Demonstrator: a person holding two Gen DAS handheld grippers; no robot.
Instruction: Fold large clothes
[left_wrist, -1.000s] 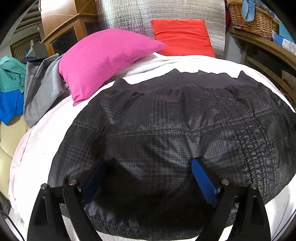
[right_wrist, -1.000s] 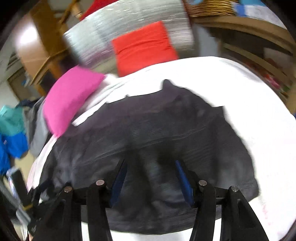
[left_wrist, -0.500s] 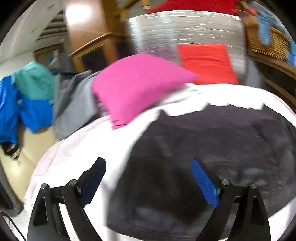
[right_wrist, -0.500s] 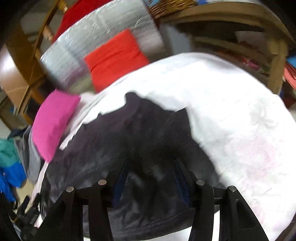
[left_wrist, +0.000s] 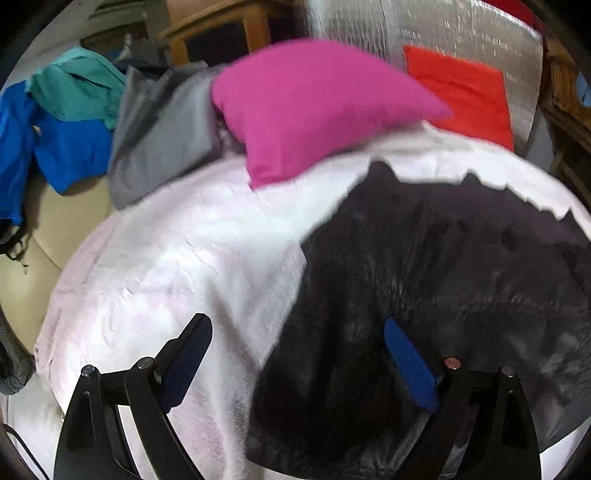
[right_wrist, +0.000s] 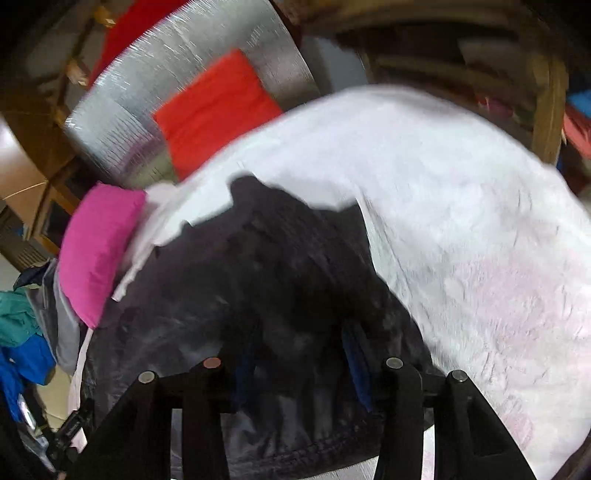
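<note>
A dark quilted jacket (left_wrist: 443, 280) lies flat on a white sheet (left_wrist: 177, 258); it also shows in the right wrist view (right_wrist: 258, 280). My left gripper (left_wrist: 295, 354) is open and empty above the jacket's left edge, one finger over the sheet, the other over the jacket. My right gripper (right_wrist: 295, 362) is open and empty just above the jacket's near hem, close to its right edge. Both views are motion-blurred.
A pink pillow (left_wrist: 314, 107) and a red cushion (left_wrist: 465, 92) lie at the far end against a silver panel (left_wrist: 424, 33). Grey (left_wrist: 159, 129), teal and blue clothes (left_wrist: 66, 147) are piled at the left. Wooden shelving (right_wrist: 517, 74) stands at the right.
My left gripper has swung left, from over the jacket's middle to its left edge. My right gripper has swung right toward the jacket's right edge. Both stayed open.
</note>
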